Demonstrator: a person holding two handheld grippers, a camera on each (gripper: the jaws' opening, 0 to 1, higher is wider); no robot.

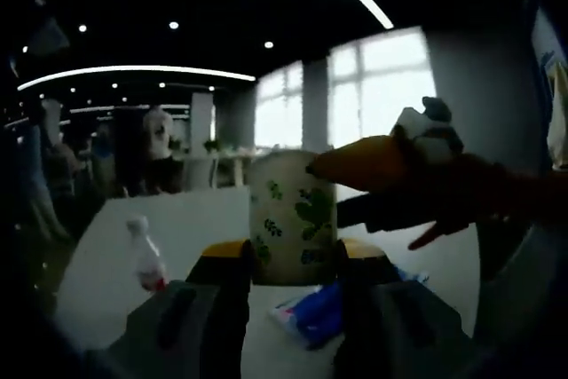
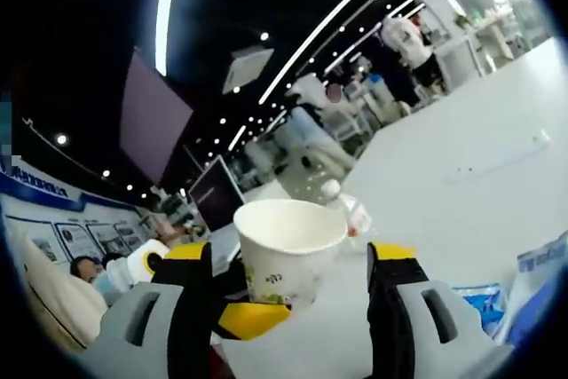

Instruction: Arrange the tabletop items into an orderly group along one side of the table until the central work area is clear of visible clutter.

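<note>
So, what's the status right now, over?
Left hand-held gripper shut on paper cup. Right hand-held gripper open, astride it. Bottle, blue packet on table.

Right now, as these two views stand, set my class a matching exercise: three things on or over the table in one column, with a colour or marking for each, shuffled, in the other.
Things:
1. cup
2. bottle
3. packet

Colours or markings:
a. blue
b. green leaf print
c. red on its label

Pairs: 1-b, 2-c, 3-a
</note>
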